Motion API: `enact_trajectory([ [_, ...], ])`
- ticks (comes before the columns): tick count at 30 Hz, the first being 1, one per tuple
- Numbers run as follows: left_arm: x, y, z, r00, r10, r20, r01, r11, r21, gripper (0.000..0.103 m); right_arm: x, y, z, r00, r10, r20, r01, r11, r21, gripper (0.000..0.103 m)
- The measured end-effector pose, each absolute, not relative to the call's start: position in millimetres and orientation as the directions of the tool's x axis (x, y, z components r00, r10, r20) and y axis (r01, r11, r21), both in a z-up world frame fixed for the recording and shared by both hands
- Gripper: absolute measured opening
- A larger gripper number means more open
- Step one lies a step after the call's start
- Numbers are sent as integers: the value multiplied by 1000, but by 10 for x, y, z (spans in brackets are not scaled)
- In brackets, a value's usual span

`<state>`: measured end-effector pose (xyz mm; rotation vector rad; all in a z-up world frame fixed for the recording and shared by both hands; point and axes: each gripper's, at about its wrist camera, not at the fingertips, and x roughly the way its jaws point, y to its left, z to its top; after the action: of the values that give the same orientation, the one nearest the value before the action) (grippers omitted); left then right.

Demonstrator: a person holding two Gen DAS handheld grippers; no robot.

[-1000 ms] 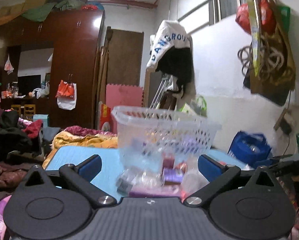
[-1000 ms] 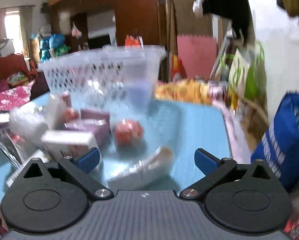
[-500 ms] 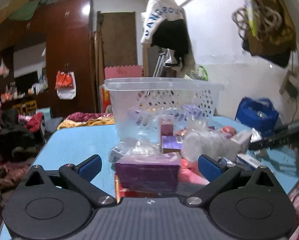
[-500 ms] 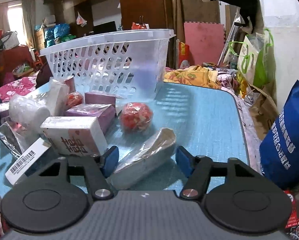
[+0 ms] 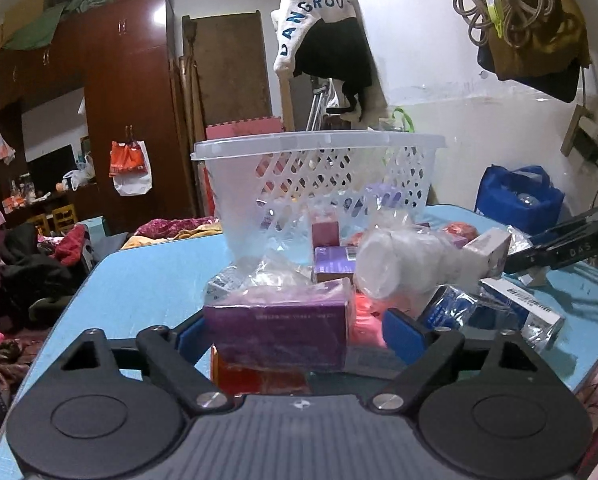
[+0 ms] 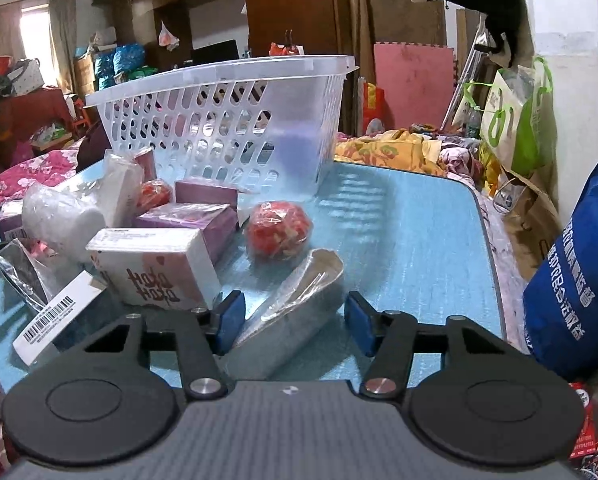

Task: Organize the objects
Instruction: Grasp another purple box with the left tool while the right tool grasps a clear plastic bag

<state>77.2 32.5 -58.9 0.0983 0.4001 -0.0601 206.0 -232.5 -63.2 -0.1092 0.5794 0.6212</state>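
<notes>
A clear plastic basket stands on the blue table; it also shows in the right wrist view. My left gripper is open around a purple box lying on a red pack, its pads close to the box's ends. My right gripper is open around a silver foil pouch, with a gap on the right side. A red wrapped ball, a white-pink box and more purple boxes lie behind it.
A white roll in plastic, a barcode box and foil packs crowd the table's middle. A blue bag stands off the table's right edge. The table surface stretches right of the basket. Cluttered room, beds and a wardrobe lie beyond.
My left gripper has come down and forward over the purple box and narrowed around it. My right gripper has narrowed around the foil pouch.
</notes>
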Motion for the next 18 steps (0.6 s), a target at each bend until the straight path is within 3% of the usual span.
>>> enact_trajectory([
  [1, 771, 329, -587, 920, -46, -388, 82, 994, 77, 76, 2045, -2322, -628, 665, 518, -537, -579, 812, 66, 56],
  [3, 759, 362, -579, 923, -60, -380, 86, 995, 53, 76, 1989, -2344, -613, 692, 515, -505, -571, 819, 53, 49],
  [8, 689, 412, -526, 944, -42, -328, 57, 998, 35, 75, 1884, -2442, -588, 738, 528, -420, -556, 828, 65, 47],
  [10, 666, 426, -481, 948, -38, -315, 51, 998, 31, 75, 1868, -2458, -574, 750, 525, -402, -548, 834, 66, 41],
  [18, 648, 478, -432, 955, -42, -293, 45, 999, 5, 75, 1862, -2496, -536, 772, 525, -359, -532, 842, 87, 38],
])
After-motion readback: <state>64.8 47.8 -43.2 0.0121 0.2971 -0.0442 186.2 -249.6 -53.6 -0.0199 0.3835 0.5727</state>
